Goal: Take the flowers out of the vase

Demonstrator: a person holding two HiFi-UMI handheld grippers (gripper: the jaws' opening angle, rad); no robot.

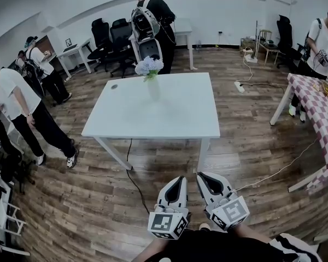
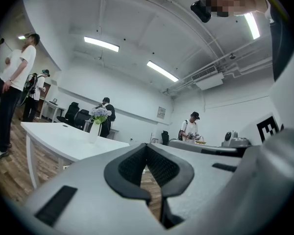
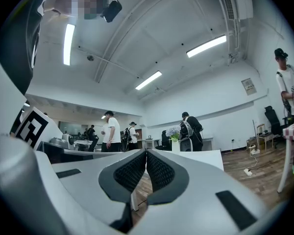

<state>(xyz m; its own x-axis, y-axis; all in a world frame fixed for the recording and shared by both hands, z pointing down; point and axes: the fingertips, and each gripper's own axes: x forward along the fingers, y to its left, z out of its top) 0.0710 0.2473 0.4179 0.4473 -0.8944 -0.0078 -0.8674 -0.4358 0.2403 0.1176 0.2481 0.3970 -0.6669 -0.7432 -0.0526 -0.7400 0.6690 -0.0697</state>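
Note:
A white vase [image 1: 153, 88] with pale blue flowers [image 1: 149, 66] stands near the far edge of a white table [image 1: 175, 119]. Both grippers hang low at the frame's bottom, well short of the table's near edge. My left gripper [image 1: 176, 182] is shut with nothing between its fingers. Beside it, my right gripper [image 1: 205, 180] is shut and empty too. In the left gripper view the flowers [image 2: 100, 113] and vase [image 2: 94, 132] show far off at the left, beyond the shut tips [image 2: 146, 146]. The right gripper view has the flowers [image 3: 173, 132] small above its touching tips [image 3: 146, 153].
People stand around the room: one at the left [image 1: 19, 108], one behind the table [image 1: 156, 15], one at the right [image 1: 322, 42]. Office chairs [image 1: 112, 40] line the back wall. A checkered table [image 1: 320, 119] is at the right. Cables [image 1: 132, 176] run over the wooden floor.

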